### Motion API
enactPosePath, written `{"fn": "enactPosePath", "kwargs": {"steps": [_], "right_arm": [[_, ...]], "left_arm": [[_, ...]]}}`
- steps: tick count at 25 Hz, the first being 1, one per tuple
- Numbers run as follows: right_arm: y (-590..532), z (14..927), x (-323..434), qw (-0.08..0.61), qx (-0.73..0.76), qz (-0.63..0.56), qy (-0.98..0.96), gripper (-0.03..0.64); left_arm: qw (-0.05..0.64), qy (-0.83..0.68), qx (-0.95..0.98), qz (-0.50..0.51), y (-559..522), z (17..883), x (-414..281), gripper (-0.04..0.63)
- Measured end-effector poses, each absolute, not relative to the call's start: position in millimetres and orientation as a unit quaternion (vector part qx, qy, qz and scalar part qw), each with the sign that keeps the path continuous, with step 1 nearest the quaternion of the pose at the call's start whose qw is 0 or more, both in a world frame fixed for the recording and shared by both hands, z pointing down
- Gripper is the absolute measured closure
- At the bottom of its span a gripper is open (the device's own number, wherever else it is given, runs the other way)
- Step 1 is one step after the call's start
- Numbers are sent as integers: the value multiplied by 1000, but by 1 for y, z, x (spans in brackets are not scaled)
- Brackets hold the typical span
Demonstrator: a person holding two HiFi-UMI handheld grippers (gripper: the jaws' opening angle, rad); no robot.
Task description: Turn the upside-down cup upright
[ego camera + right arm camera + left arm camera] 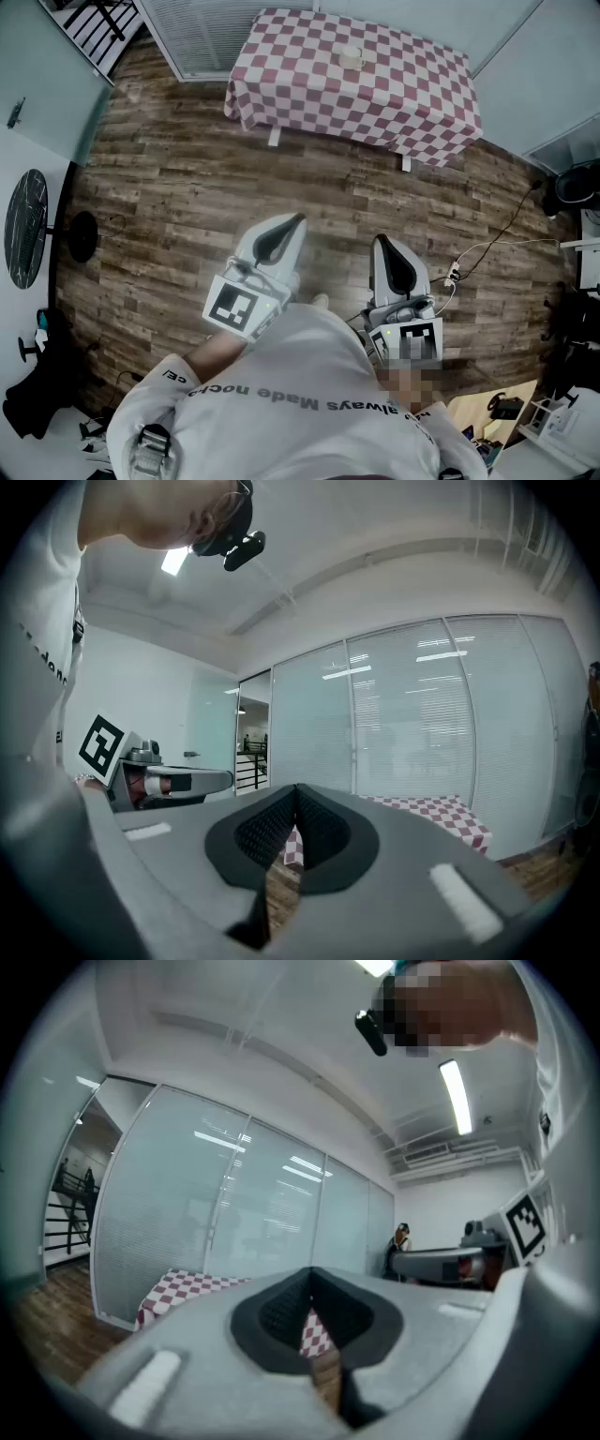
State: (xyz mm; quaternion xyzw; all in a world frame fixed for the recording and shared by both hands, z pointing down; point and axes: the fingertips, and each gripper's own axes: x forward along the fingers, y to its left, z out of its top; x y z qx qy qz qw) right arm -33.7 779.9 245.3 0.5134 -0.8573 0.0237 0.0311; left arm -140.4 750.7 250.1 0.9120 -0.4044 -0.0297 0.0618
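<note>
A pale cup (352,57) stands on the far side of a table with a red and white checked cloth (309,66); I cannot tell which way up it is. Both grippers are held close to my body, well short of the table. My left gripper (296,220) is shut with nothing between its jaws. My right gripper (380,241) is also shut and empty. In the left gripper view the jaws (312,1274) meet in front of the checked cloth (183,1288). The right gripper view shows its jaws (296,789) shut, with the cloth (436,810) beyond.
Wooden plank floor (187,187) lies between me and the table. A white cable and plug (469,258) trail on the floor at the right. A round black stand (82,234) and a dark oval panel (25,228) are at the left. Glass walls with blinds (422,733) stand behind the table.
</note>
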Motion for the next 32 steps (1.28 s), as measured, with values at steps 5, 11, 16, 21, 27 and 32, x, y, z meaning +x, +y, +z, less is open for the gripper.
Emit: {"fn": "enactPosePath", "kwargs": {"steps": [5,11,16,21,27,32], "right_arm": [[767,247,-49,29,515,23,-856,615],[750,249,-75,29,521,21,-853,615],[737,257,-87,35,524,27,-850,615],[720,268,-84,41,527,37,-848,615],[682,275,-69,42,526,35,-849,615],[630,276,-37,39,526,42,-849,615]], "left_arm": [[64,-397,915,-20,740,257,-152,592],[71,-384,920,-22,725,261,-176,592],[78,-376,923,-18,707,269,-188,591],[85,-377,922,-24,690,272,-186,592],[86,-374,923,-22,652,279,-166,592],[85,-375,923,-17,600,276,-137,592]]}}
